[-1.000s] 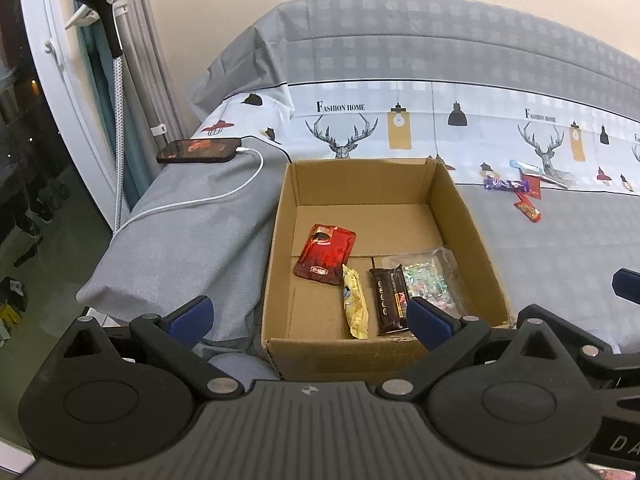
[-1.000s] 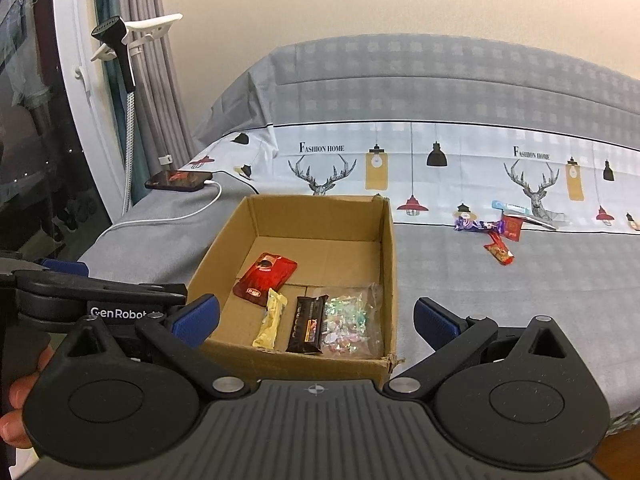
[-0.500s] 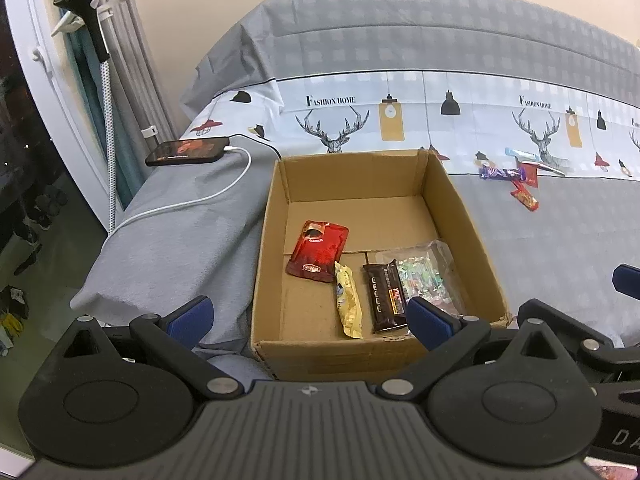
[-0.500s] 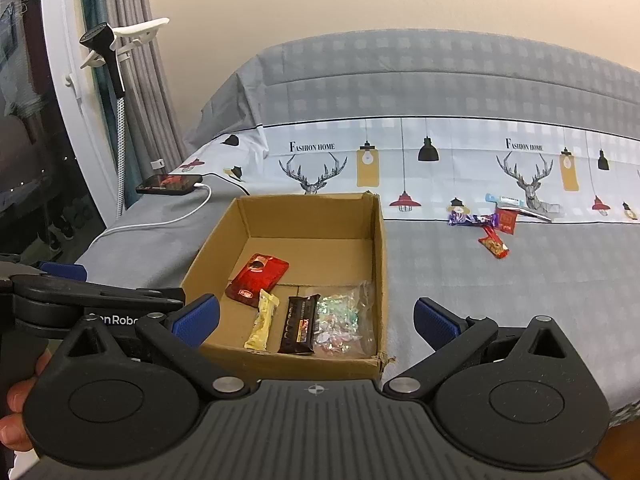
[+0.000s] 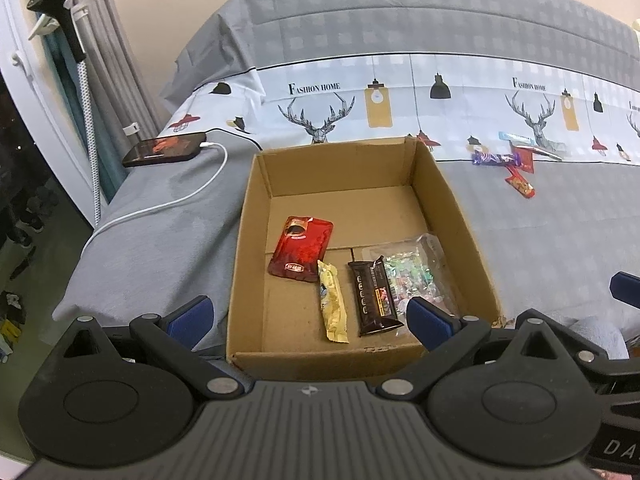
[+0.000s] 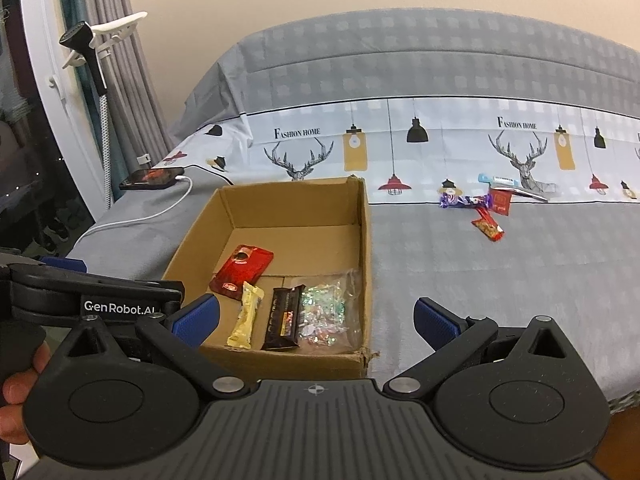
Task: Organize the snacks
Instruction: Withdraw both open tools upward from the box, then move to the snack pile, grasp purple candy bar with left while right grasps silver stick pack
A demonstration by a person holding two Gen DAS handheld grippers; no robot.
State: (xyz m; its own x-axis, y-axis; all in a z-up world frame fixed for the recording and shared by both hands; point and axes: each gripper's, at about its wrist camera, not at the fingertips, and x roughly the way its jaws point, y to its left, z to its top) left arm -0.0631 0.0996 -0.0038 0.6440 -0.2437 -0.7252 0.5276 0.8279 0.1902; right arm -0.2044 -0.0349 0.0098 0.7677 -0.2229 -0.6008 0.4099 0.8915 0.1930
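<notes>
Ahead of both wide-open tongs, a cardboard box (image 5: 456,216) is standing open-topped, its walls blocking sideways entry. Four snack packets (image 5: 301,253) are crowding its near half, leaving the far half bare. Beyond the right tong (image 6: 316,318), bare grey bedcover (image 6: 500,280) is lying unobstructed up to loose snacks (image 6: 486,227).

Four snacks (image 5: 360,280) in box (image 5: 452,208), others (image 5: 508,164) outside

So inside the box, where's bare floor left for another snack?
The cardboard box is bare across its far half, beyond the red pouch, and along its near-left corner. The near right is crowded: yellow bar, dark bar, clear candy bag.
</notes>
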